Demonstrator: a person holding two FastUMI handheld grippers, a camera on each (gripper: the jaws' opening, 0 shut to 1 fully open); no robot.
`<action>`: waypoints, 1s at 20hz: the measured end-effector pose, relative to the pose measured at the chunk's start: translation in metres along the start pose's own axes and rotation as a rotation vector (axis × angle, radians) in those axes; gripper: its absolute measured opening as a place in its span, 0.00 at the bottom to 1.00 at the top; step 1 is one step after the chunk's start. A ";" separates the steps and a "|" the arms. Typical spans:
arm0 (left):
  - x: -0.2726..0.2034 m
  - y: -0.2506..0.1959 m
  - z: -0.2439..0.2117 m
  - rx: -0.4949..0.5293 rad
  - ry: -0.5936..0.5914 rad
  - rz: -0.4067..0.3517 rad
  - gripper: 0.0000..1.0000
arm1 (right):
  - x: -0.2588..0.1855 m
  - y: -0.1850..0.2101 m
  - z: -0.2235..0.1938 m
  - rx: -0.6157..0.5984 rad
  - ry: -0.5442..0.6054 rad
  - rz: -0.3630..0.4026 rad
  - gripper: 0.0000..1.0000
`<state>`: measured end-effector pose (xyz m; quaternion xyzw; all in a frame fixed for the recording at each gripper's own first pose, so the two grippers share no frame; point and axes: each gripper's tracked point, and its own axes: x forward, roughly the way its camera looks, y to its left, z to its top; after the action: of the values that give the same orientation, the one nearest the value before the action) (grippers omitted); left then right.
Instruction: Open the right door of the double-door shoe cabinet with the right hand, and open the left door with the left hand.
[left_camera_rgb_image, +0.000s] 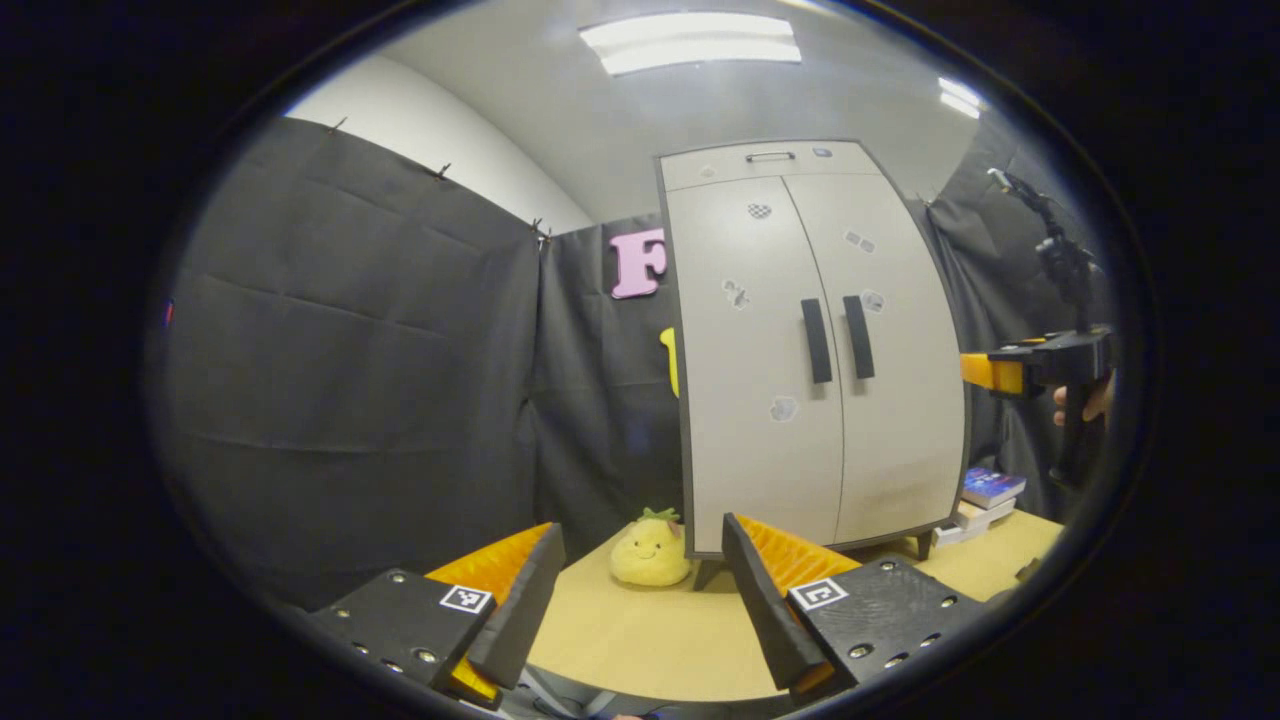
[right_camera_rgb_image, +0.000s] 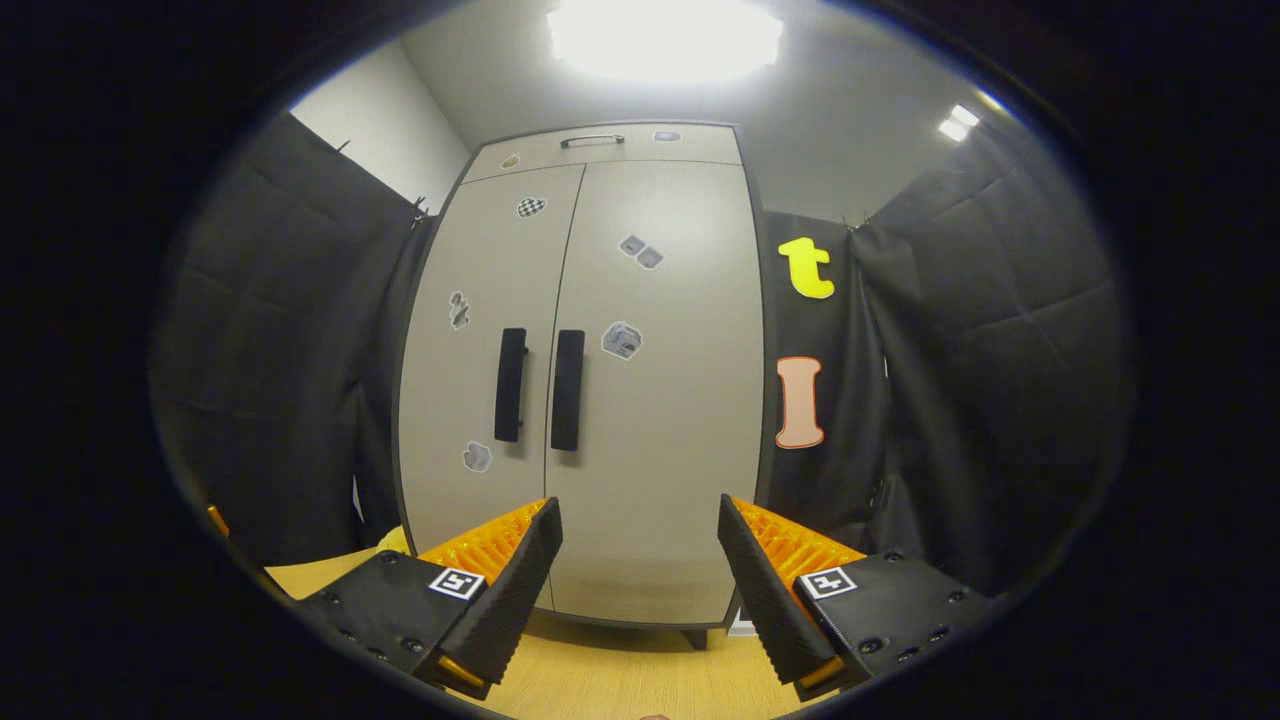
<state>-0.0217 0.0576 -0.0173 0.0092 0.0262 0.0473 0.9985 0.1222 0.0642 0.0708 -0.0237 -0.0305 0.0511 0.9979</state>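
Both doors of the shoe cabinet (right_camera_rgb_image: 585, 390) are closed, and it stands on the worktop (left_camera_rgb_image: 650, 640) ahead of both tongs. The right tongs (right_camera_rgb_image: 640, 570) gape wide and empty, facing the right door's handle (right_camera_rgb_image: 567, 390). The left tongs (left_camera_rgb_image: 640, 590) are wide too (a plush toy (left_camera_rgb_image: 650, 550) sits just beyond them), well short of the left handle (left_camera_rgb_image: 816, 341).

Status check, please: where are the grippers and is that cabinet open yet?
Left gripper and right gripper open, short of cabinet. Both doors shut, handles untouched. Plush toy by its foot.
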 end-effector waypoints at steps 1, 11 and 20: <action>-0.001 0.004 -0.001 0.002 0.003 0.007 0.92 | 0.009 0.005 0.006 0.004 -0.008 0.011 0.98; -0.009 0.021 -0.007 0.018 0.032 0.062 0.92 | 0.091 0.036 0.049 0.030 -0.054 0.018 0.98; -0.010 0.024 -0.006 0.027 0.037 0.098 0.92 | 0.151 0.062 0.055 0.006 0.020 0.038 0.98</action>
<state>-0.0339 0.0806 -0.0220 0.0231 0.0447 0.0960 0.9941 0.2619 0.1443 0.1309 -0.0217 -0.0200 0.0698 0.9971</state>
